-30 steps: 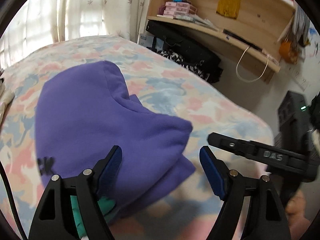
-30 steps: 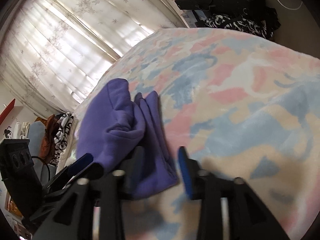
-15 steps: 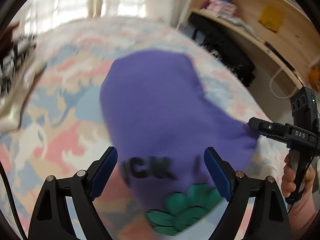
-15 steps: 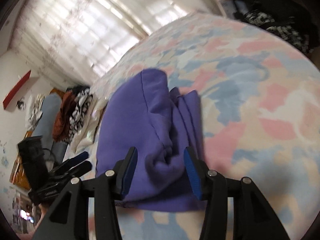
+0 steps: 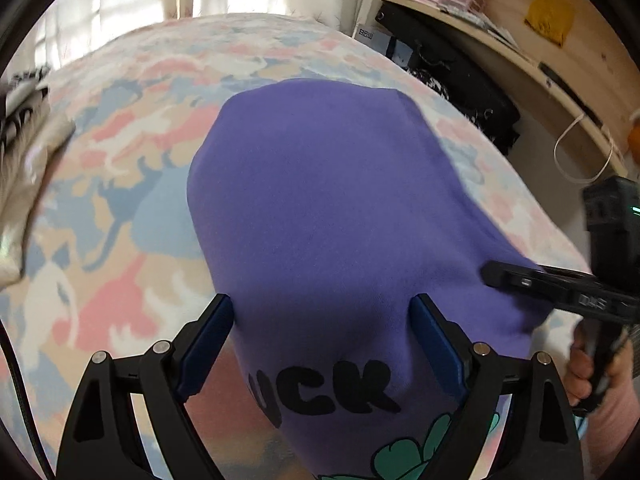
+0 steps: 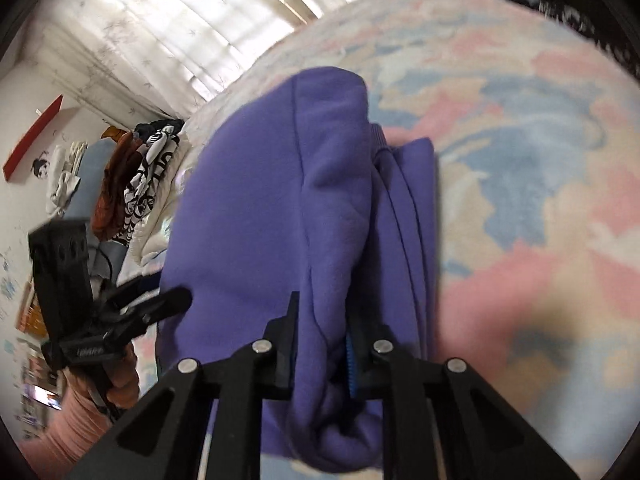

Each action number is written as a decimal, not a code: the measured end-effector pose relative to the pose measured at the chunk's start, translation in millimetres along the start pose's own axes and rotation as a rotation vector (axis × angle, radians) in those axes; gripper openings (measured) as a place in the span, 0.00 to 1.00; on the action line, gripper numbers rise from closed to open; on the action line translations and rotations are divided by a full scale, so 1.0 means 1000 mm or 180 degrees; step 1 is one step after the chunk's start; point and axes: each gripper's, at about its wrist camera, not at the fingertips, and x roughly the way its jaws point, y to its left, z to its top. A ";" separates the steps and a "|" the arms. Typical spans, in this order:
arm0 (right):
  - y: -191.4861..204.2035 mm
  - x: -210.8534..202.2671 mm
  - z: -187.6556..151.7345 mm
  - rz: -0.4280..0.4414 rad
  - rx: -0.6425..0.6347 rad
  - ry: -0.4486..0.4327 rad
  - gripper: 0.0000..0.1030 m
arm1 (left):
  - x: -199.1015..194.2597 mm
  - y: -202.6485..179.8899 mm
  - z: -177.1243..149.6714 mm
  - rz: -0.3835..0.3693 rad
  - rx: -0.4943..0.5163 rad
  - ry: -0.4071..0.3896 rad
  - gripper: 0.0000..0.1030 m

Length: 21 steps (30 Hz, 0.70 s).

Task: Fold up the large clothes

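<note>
A folded purple sweatshirt [image 5: 332,200] with black letters and a green clover print lies on the pastel patterned bed [image 5: 120,128]. My left gripper [image 5: 320,344] is open, its blue pads either side of the sweatshirt's near end, just above it. My right gripper [image 6: 320,344] is shut on a thick fold at the sweatshirt's [image 6: 272,184] near edge. The right gripper also shows in the left wrist view [image 5: 560,292] at the garment's right edge, and the left gripper shows in the right wrist view [image 6: 120,320] at the garment's left side.
A pile of other clothes [image 6: 136,176] lies at the bed's far left. Wooden shelves [image 5: 520,28] with boxes and a black bag [image 5: 460,80] stand right of the bed. Curtained windows [image 6: 180,20] are behind.
The right gripper has closed on the fold at the sweatshirt's near edge. The left gripper has moved over the printed end of the garment and stays open.
</note>
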 end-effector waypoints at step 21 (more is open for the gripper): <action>-0.022 0.009 -0.059 -0.0386 0.0306 -0.0205 0.14 | 0.016 -0.036 -0.026 0.0334 0.0314 -0.0546 0.99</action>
